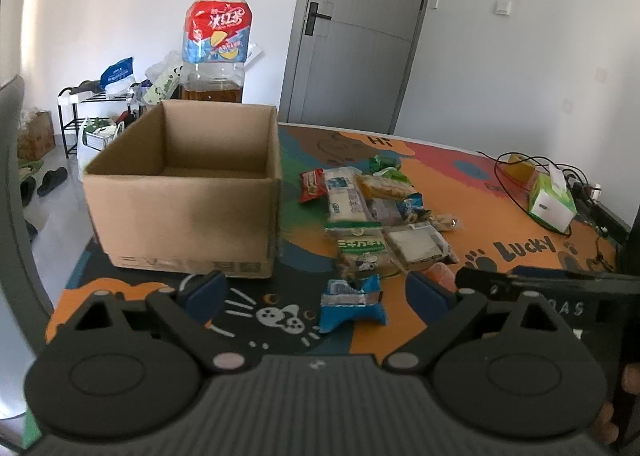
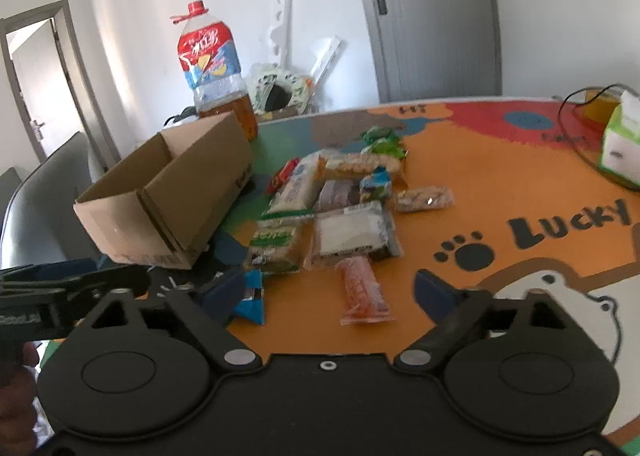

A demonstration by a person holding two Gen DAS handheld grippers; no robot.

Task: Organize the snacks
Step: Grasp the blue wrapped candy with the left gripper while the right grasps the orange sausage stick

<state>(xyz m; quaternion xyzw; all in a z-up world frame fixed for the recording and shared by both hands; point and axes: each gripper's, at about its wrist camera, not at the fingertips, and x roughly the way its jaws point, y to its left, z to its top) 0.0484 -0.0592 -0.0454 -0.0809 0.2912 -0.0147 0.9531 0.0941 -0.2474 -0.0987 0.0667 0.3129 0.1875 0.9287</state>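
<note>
An open cardboard box (image 1: 180, 192) stands on the colourful table mat, empty as far as I see; it also shows in the right wrist view (image 2: 160, 196). A pile of snack packets (image 1: 372, 208) lies right of it, also in the right wrist view (image 2: 344, 196). A blue packet (image 1: 352, 302) lies nearest, between the fingers of my open left gripper (image 1: 316, 288). An orange-pink packet (image 2: 362, 290) lies between the fingers of my open right gripper (image 2: 332, 288). Both grippers hover empty above the mat.
A large oil bottle (image 1: 214, 44) stands behind the box. A green tissue box (image 1: 552, 204) and black cables (image 1: 516, 180) sit at the table's far right. A shoe rack (image 1: 80, 108) and bags stand on the floor at the left, a grey door (image 1: 356, 28) behind.
</note>
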